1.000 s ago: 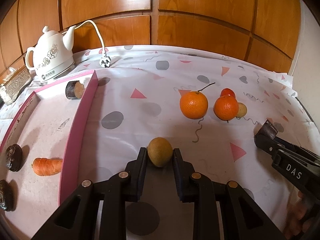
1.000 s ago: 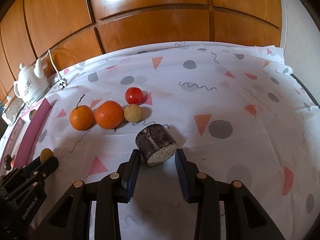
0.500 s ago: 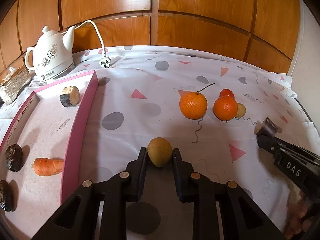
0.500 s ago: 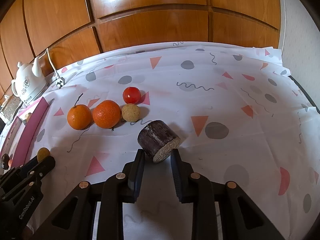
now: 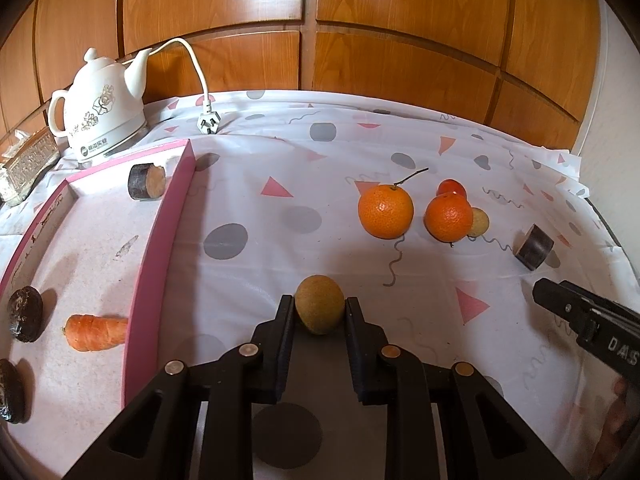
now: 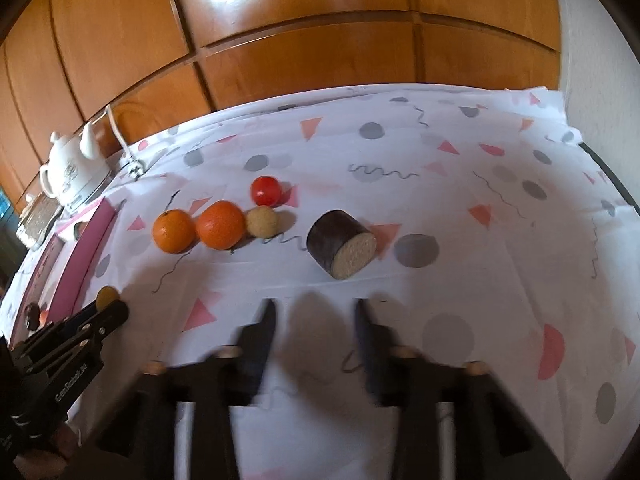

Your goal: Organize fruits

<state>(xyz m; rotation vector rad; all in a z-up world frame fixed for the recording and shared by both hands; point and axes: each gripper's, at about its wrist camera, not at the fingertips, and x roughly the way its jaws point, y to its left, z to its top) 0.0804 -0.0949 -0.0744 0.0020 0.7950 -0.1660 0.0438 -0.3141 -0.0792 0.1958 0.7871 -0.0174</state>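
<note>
A table covered by a white tablecloth (image 5: 256, 216) printed with grey dots and pink triangles is sitting before wooden wall panels; the left gripper (image 5: 319, 312) is gripping a brownish-green kiwi (image 5: 319, 309) between its two black fingers, the fruit sitting at their tips just over the cloth; taking the kiwi as landmark, a pink-rimmed tray (image 5: 160, 264) is lying to its left, holding a carrot piece (image 5: 96, 332), a dark cut cylinder (image 5: 146, 181) at the far end, and dark lumps (image 5: 25, 313) at the near left edge; beyond the tray a white kettle (image 5: 100, 108) is standing with its plug (image 5: 208, 123) lying on the cloth; beyond and right of the kiwi two oranges (image 5: 385, 211) are sitting side by side, with a red tomato (image 5: 452, 189) behind them and a small tan fruit (image 5: 478, 222) touching the right-hand orange; farther right a second dark cylinder (image 6: 340, 243) is lying on its side, its pale cut face turned toward the right gripper (image 6: 316, 316); that gripper is standing parted and holding nothing, its fingers blurred, hovering near the cylinder but apart from it; in its own view the left gripper and kiwi are showing at the lower left.
</note>
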